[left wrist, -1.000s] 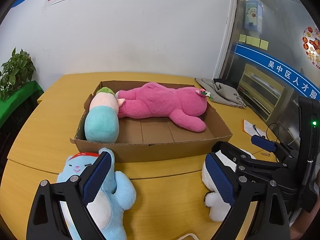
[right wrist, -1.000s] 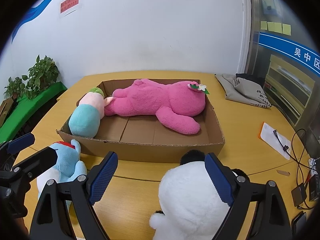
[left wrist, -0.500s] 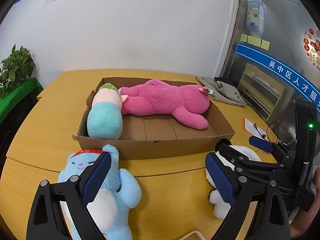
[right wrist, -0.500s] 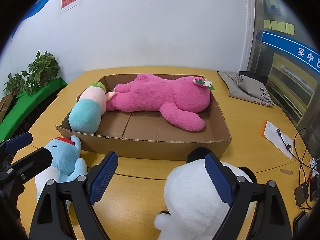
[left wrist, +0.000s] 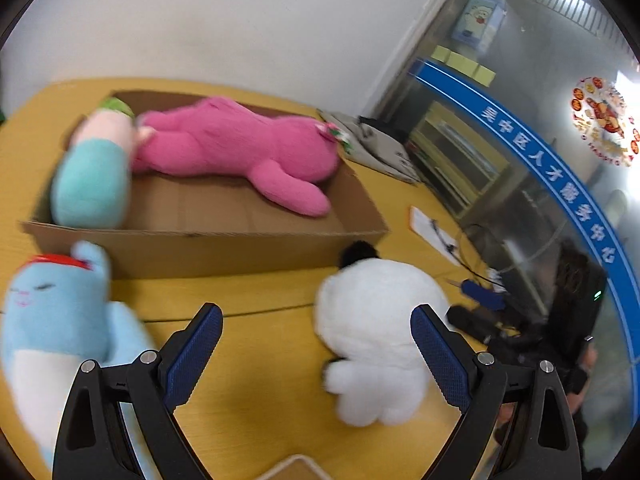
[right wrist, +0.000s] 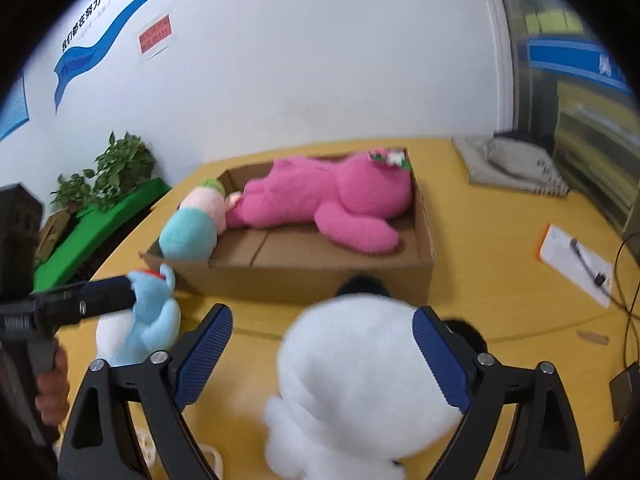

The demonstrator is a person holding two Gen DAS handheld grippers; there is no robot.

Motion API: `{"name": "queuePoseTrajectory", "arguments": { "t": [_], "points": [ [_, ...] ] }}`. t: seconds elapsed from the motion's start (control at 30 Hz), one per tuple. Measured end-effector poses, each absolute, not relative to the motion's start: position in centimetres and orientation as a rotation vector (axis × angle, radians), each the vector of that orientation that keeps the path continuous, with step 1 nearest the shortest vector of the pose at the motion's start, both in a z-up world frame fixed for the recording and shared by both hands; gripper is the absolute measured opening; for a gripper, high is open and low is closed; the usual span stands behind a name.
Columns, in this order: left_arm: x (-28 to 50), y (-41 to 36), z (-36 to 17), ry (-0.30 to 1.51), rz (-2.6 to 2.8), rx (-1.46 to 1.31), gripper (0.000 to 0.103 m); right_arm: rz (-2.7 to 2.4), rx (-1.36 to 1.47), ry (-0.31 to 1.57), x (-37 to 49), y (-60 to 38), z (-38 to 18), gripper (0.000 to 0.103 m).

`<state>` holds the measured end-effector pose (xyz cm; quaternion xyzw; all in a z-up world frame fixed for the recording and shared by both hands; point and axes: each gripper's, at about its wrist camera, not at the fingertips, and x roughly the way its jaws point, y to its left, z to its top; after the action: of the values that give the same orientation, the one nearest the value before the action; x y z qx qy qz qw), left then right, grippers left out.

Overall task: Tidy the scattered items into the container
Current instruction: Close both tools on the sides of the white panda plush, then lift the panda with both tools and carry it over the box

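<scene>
A cardboard box (left wrist: 208,240) (right wrist: 320,276) on the yellow table holds a pink plush (left wrist: 240,152) (right wrist: 332,196) and a teal-and-pink plush (left wrist: 94,176) (right wrist: 192,228). A light blue plush (left wrist: 52,320) (right wrist: 148,320) lies on the table left of the box front. A white panda plush (left wrist: 376,328) (right wrist: 360,392) lies at the right. My left gripper (left wrist: 316,352) is open, between the two loose toys, empty. My right gripper (right wrist: 322,354) is open, its jaws on either side of the panda's head.
A folded grey bag (right wrist: 516,168) lies at the table's back right. A paper with a cable (right wrist: 576,260) lies at the right edge. A potted plant (right wrist: 108,172) on a green stand is left of the table. A glass partition (left wrist: 520,140) is at the right.
Both grippers swung: the left one turned right, away from the blue plush toward the panda. The right one tilted and the panda sits more between its jaws. Both stay open.
</scene>
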<state>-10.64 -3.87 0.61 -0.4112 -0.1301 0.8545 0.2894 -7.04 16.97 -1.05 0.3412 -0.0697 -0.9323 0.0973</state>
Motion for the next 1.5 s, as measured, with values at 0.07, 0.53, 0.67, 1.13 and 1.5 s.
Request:
{"name": "queuePoseTrajectory", "arguments": {
  "t": [0.07, 0.53, 0.67, 1.13, 1.5],
  "points": [
    [-11.4, -2.2, -0.4, -0.344, 2.218, -1.121, 0.097, -2.733, 1.033, -0.201, -6.4, 18.5, -2.4, 0.103],
    [-16.5, 4.6, -7.5, -0.343, 1.868, -1.246, 0.096, -2.601, 1.166, -0.354, -8.4, 21.6, -9.0, 0.103],
    [-15.5, 6.2, -7.7, -0.232, 1.859, -1.237, 0.093, -2.540, 1.172, -0.433, -9.2, 22.1, -9.9, 0.097],
    [-12.5, -0.6, -3.7, -0.259, 1.981, -1.145, 0.054, -2.569, 1.057, -0.234, -8.3, 16.4, -6.3, 0.070],
    [-13.2, -8.0, 7.5, -0.214, 2.230, -0.904, 0.054, -2.582, 0.668, -0.020, -10.7, 8.2, 5.9, 0.069]
  ]
}}
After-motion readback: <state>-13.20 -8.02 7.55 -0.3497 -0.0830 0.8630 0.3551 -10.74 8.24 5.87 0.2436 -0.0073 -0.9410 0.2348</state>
